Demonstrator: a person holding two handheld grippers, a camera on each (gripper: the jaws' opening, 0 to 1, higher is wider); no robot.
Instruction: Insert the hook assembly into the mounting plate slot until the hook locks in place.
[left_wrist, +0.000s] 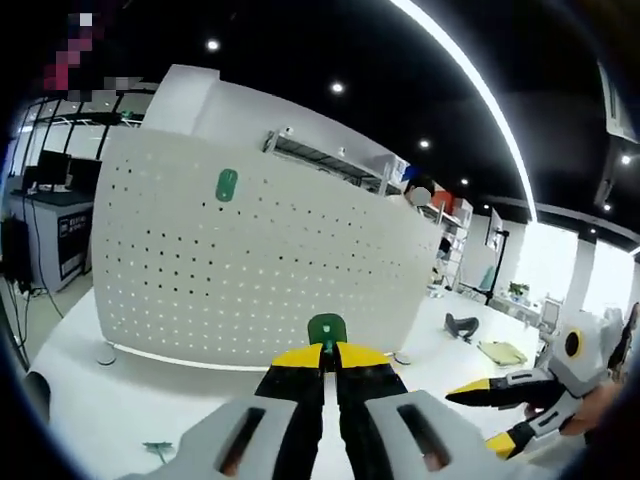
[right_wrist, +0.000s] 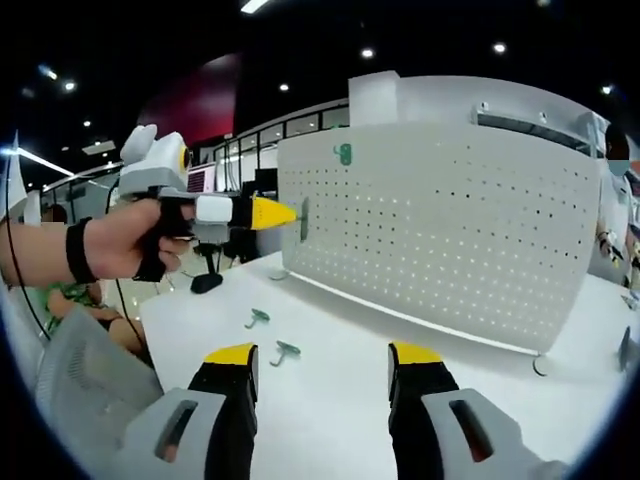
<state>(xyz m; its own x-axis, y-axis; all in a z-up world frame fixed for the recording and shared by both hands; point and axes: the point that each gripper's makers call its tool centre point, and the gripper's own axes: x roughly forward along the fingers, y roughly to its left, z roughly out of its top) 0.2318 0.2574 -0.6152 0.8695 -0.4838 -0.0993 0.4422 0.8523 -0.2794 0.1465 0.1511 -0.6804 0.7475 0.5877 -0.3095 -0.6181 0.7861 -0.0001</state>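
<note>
Left gripper view: the left gripper (left_wrist: 327, 352) rises from the bottom centre, its yellow-tipped jaws clenched on a green hook (left_wrist: 326, 329) whose lower part is hidden between them. Behind it the white pegboard (left_wrist: 260, 260) stands upright on the white bench (left_wrist: 120, 400), with a second green hook (left_wrist: 227, 185) mounted at upper left. A further small green hook (left_wrist: 160, 450) lies on the bench at lower left, partly cut off. The right gripper (left_wrist: 470, 393) enters from the lower right.

Right gripper view: the right gripper (right_wrist: 322, 357) sits at bottom centre, released, jaws wide apart and holding nothing. A hand (right_wrist: 125, 240) at the left holds the left gripper close to the pegboard's left edge. Two loose green hooks (right_wrist: 272, 335) lie on the bench, too small to resolve in detail.
</note>
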